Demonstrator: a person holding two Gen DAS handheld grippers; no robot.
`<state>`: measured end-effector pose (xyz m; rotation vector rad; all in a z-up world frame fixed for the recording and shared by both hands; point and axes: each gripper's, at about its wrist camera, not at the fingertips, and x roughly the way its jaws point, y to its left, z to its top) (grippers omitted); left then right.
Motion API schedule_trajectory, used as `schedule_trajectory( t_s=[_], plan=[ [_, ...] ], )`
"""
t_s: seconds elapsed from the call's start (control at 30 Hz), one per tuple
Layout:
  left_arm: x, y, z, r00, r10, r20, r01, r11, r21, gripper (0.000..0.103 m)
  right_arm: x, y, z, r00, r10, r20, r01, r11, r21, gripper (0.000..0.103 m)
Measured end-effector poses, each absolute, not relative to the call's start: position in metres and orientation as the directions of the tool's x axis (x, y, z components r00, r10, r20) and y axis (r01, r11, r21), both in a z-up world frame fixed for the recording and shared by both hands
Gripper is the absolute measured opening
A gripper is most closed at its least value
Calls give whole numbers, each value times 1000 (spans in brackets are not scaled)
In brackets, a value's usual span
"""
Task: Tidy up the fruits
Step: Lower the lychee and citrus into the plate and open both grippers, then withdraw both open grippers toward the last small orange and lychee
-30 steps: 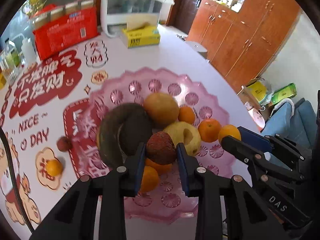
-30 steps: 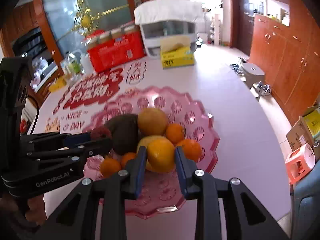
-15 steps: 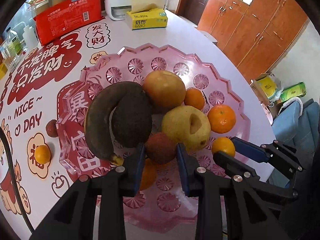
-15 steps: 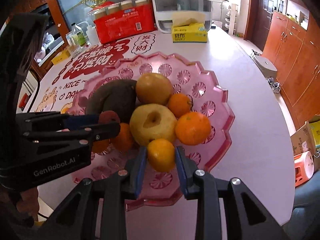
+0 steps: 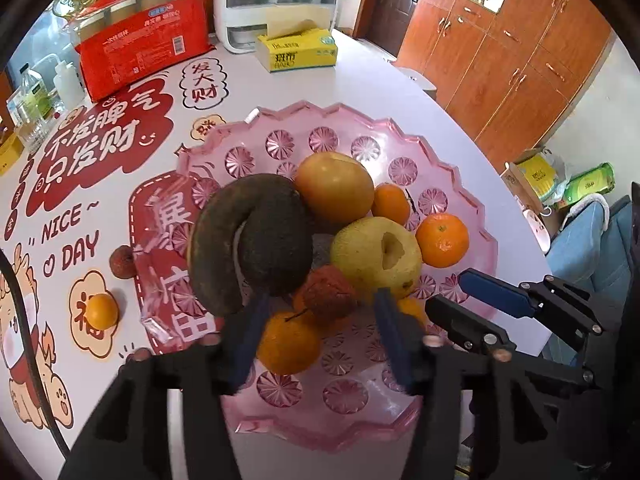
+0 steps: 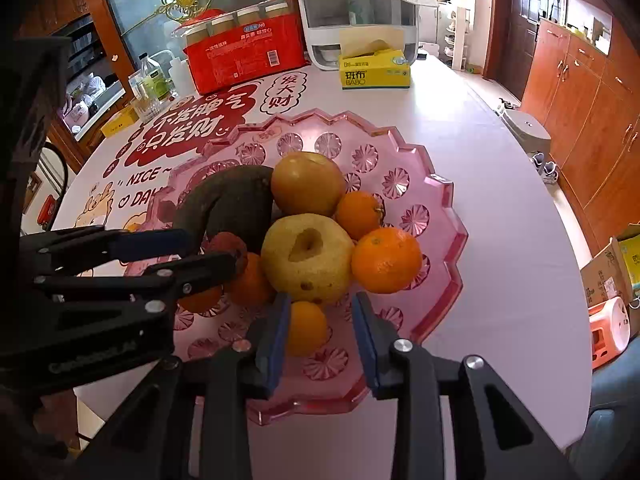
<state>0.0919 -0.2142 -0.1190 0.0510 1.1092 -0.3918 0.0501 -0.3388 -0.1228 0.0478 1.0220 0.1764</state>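
A pink glass plate (image 5: 404, 128) (image 6: 436, 200) holds a blackened banana (image 5: 224, 240), a brown pear (image 5: 334, 188), a yellow pear (image 6: 306, 256) and several oranges. My left gripper (image 5: 320, 300) (image 6: 206, 250) hangs over the plate's near side with its jaws opening. A red lychee (image 5: 330, 294) lies between them on the pile, and neither pad touches it. My right gripper (image 6: 318, 312) (image 5: 454, 296) is also opening. A small orange (image 6: 306, 328) rests on the plate between its pads, with a gap at the right pad.
On the printed tablecloth left of the plate lie a second lychee (image 5: 122, 262) and a small orange (image 5: 102, 312). A red carton (image 5: 148, 48), a yellow tissue box (image 5: 296, 50), a white appliance (image 6: 360, 28) and bottles (image 6: 154, 80) stand at the back. The table edge curves along the right.
Both grippers sank toward the plate. The left jaws spread wide and let go of the lychee, which now rests on the fruit. The right jaws parted slightly around the small orange.
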Motion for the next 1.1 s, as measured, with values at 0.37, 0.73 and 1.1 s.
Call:
schedule_trajectory(
  t_s=[0.37,0.73,1.1],
  plan=[
    [85,-202,-97,442,-270,-856,328,936,-125,88,51,-333,-113,530,170,-831,-107,985,134,44],
    [78,-175,-63,490,-273,-828,326,938,-116,89,48,-317,-83,579,124,-806,-75,992,99,44],
    [62,-121,-6,574,-272,-772,369,928,-53,89,35,-296,-39,653,37,-756,66,992,106,44]
  ],
)
